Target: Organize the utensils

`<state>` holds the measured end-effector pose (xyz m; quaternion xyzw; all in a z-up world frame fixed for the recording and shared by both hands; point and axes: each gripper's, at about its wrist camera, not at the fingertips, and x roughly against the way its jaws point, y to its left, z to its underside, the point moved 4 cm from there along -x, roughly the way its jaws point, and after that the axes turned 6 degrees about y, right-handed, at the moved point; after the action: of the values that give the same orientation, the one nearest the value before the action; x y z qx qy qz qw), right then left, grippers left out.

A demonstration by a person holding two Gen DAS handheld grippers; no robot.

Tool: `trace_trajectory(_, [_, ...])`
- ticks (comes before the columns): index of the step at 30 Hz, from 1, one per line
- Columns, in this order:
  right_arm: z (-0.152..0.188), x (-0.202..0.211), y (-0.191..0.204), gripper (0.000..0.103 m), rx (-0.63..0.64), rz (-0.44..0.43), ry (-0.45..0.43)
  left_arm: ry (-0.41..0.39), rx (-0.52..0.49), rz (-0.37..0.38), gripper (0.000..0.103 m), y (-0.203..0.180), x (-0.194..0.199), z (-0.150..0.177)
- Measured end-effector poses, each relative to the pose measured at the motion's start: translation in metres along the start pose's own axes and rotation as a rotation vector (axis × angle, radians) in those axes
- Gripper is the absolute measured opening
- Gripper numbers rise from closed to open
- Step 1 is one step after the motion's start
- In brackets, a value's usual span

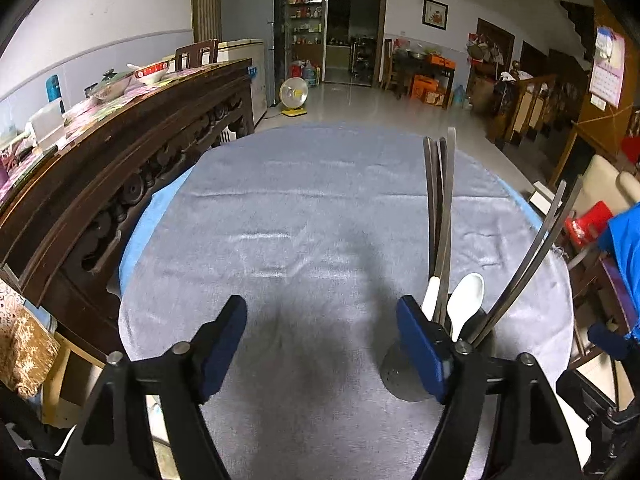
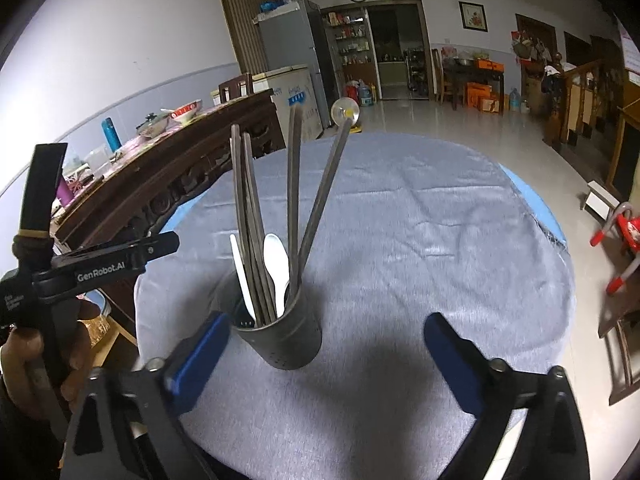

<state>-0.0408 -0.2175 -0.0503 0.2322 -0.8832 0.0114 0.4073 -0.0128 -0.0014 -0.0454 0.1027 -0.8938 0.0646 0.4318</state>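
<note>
A dark grey perforated utensil holder [image 2: 280, 340] stands on the grey cloth of a round table [image 2: 420, 240]. It holds several long grey chopsticks [image 2: 248, 220] and white spoons [image 2: 276, 264]. My right gripper [image 2: 326, 332] is open, and the holder stands just inside its left finger, with no pad touching it. In the left wrist view the holder [image 1: 394, 368] is mostly hidden behind the right finger. The chopsticks [image 1: 440, 200] and a white spoon [image 1: 466, 296] rise above it. My left gripper [image 1: 322, 320] is open over bare cloth [image 1: 300, 200], with nothing between its fingers.
A dark carved wooden sideboard [image 1: 140, 152] with bowls and containers on top runs along the table's left side. A person's hand [image 2: 24, 360] holds the left gripper's handle at the far left. A red stool [image 2: 624, 232] stands on the floor to the right.
</note>
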Motion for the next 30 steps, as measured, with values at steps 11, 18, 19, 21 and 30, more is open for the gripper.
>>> trace_trajectory(11, [0.008,-0.018,0.002,0.103,0.019,0.014,0.083,0.029,-0.016,0.007,0.081,-0.006,-0.008,0.003])
trace_trajectory(18, [0.003,-0.015,0.003,0.103,0.024,0.051,0.060,0.040,-0.004,0.026,0.082,-0.005,-0.012,0.004])
trace_trajectory(19, [0.002,-0.015,0.003,0.103,0.021,0.055,0.058,0.038,-0.005,0.026,0.082,-0.005,-0.012,0.004])
trace_trajectory(21, [0.001,-0.015,0.002,0.103,0.016,0.060,0.055,0.035,-0.013,0.023,0.082,-0.007,-0.011,0.004])
trace_trajectory(30, [0.000,-0.013,0.003,0.103,0.020,0.083,0.050,0.024,-0.034,0.046,0.082,-0.014,-0.007,0.007])
